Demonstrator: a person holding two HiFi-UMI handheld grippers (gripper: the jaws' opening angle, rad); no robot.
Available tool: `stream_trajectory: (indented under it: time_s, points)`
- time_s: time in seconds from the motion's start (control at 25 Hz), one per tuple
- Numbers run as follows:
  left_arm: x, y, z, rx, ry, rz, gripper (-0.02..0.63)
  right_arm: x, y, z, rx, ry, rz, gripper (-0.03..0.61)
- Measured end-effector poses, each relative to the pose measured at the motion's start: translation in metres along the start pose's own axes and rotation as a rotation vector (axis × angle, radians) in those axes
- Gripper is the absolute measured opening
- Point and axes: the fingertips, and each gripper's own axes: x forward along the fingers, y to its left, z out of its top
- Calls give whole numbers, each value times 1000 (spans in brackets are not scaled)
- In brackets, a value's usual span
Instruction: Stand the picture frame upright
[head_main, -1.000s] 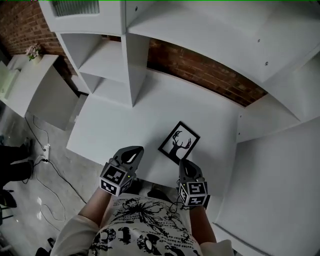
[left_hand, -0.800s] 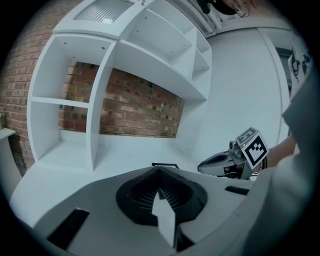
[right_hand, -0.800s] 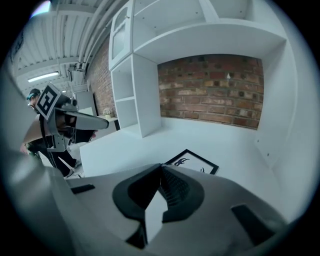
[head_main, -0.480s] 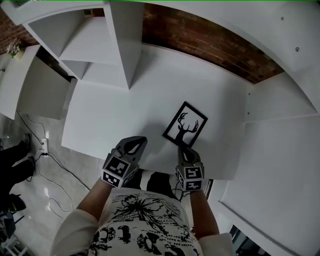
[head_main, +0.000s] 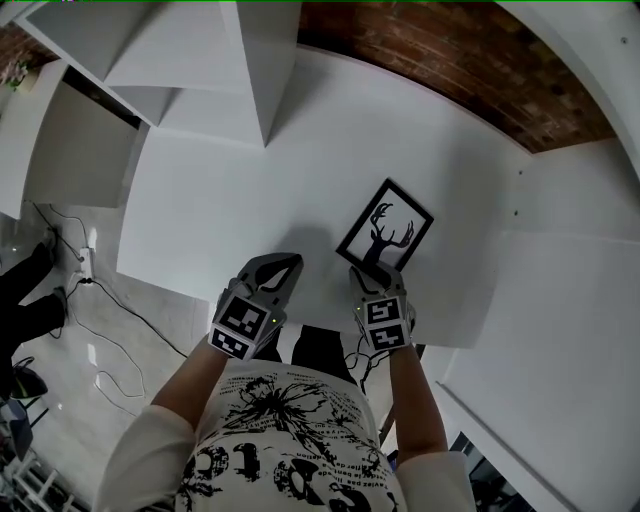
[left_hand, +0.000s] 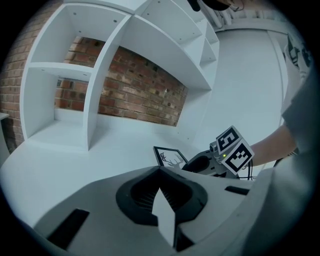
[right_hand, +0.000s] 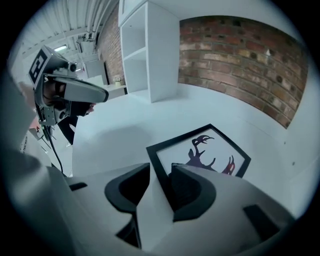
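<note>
A black picture frame (head_main: 385, 228) with a deer silhouette lies flat on the white table (head_main: 220, 190). My right gripper (head_main: 362, 276) hovers at the frame's near edge, and its jaws are opening. In the right gripper view the frame (right_hand: 202, 147) fills the ground ahead, and its black left border runs under the gap of the right gripper (right_hand: 160, 174); the pads do not press on it. My left gripper (head_main: 282, 264) is shut and empty, just left of the frame. From the left gripper (left_hand: 161, 172) the frame (left_hand: 169, 157) appears small behind the right gripper (left_hand: 200, 163).
A white shelf unit (head_main: 250, 70) stands at the table's back left against a brick wall (head_main: 450, 60). A white panel (head_main: 560, 300) borders the right side. The table's front edge (head_main: 180, 290) is under my hands. Cables (head_main: 90, 270) lie on the floor at left.
Both grippers have moved forward over the table toward the frame. The right jaws, shut before, now stand apart at the frame's near edge. The left gripper stays shut.
</note>
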Motion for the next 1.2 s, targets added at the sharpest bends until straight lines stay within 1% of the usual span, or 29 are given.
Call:
stream_trajectory:
  time_s: [0.16, 0.32, 0.48, 0.6, 0.68, 0.84, 0.96, 1.2]
  points:
    - [1, 3, -4, -7, 6, -10, 11, 12, 2, -3, -45, 65, 29, 141]
    - [-3, 8, -6, -8, 9, -22, 11, 15, 2, -1, -93, 109, 15, 123]
    - [-6, 9, -8, 2, 9, -37, 11, 15, 3, -2, -178, 133, 13, 101]
    - [-10, 9, -10, 5, 9, -52, 11, 15, 4, -2, -264, 160, -11, 91]
    - [-14, 7, -15, 0, 14, -66, 11, 15, 5, -4, -303, 180, -28, 87]
    - [-18, 4, -23, -1, 29, -94, 11, 16, 7, -5, -325, 209, -41, 86]
    - [-22, -1, -21, 9, 15, -111, 11, 14, 12, -7, -327, 224, -41, 84]
    - [-34, -4, -23, -27, -6, -61, 11, 10, 21, -12, -350, 202, -19, 81]
